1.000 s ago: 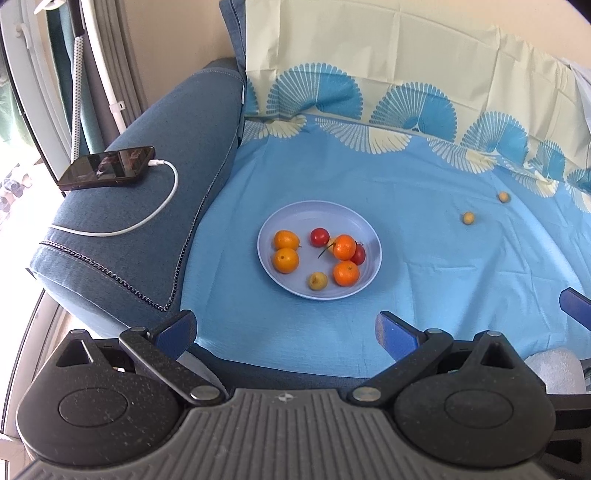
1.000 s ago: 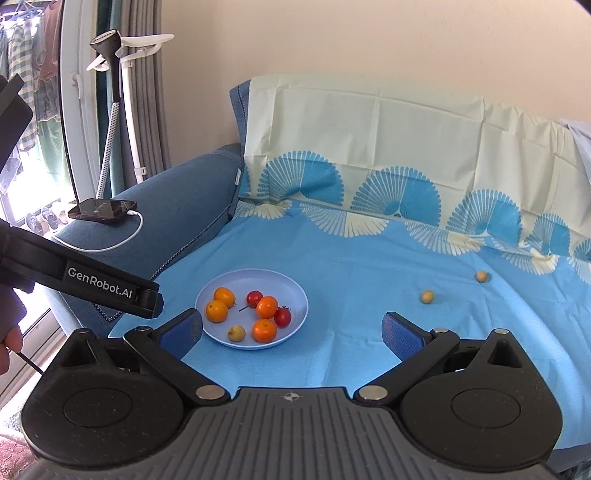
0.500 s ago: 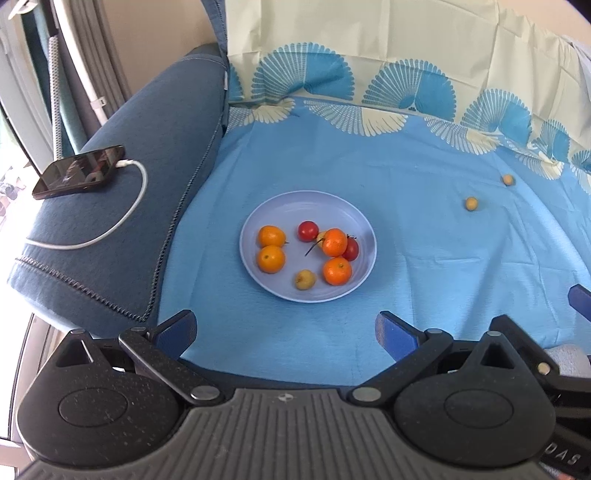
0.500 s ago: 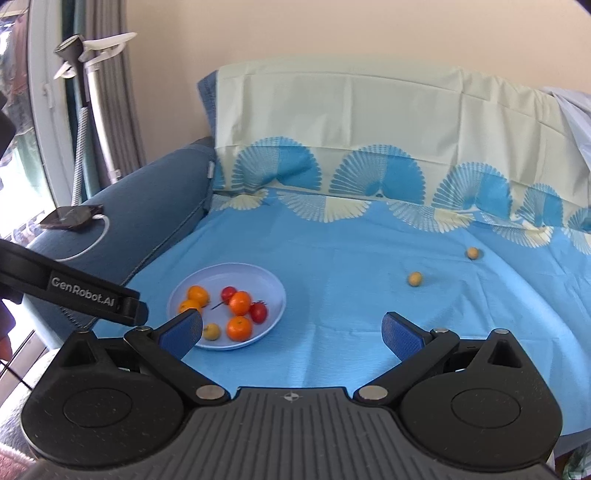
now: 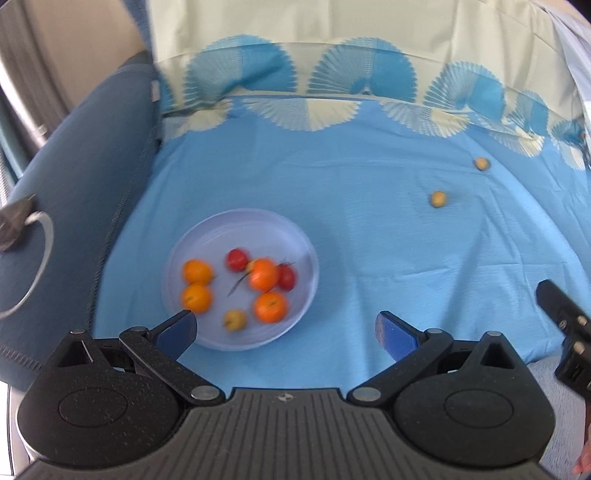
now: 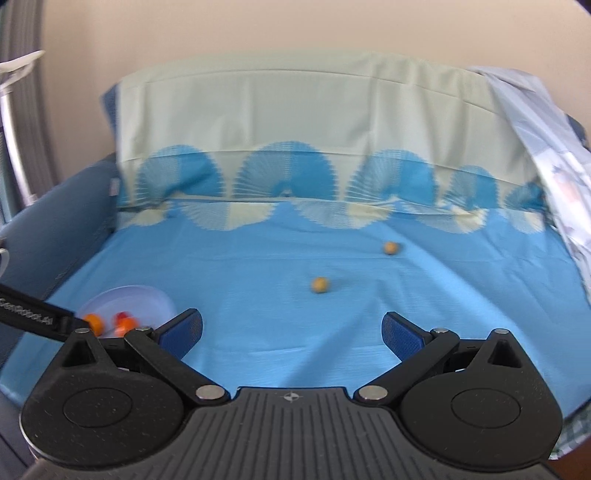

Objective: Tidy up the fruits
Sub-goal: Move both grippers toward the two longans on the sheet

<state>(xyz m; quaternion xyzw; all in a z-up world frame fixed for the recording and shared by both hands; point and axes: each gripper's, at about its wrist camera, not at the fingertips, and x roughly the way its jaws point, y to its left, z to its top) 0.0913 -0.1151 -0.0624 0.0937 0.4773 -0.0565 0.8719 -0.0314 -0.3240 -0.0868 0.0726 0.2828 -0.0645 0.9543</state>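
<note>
The left gripper (image 5: 286, 328) stands with its blue-padded fingers spread apart and nothing between them; the right gripper (image 6: 291, 330) is likewise spread and empty. A round, shallow, pale plastic plate (image 5: 299, 240) rests on the blue sheet (image 5: 351, 258); it holds four smooth orange fruits (image 5: 263, 274), two glossy red ones (image 5: 237, 259) and one small yellow one (image 5: 235, 319). Two small round yellow fruits (image 6: 319, 285) lie loose on the sheet, well apart from the plate. The sheet is thin woven cloth with fan prints, draped over a sofa; the sofa arm (image 5: 74, 192) is dark blue fabric with stitched seams; a plain beige wall (image 6: 295, 29) stands behind.
</note>
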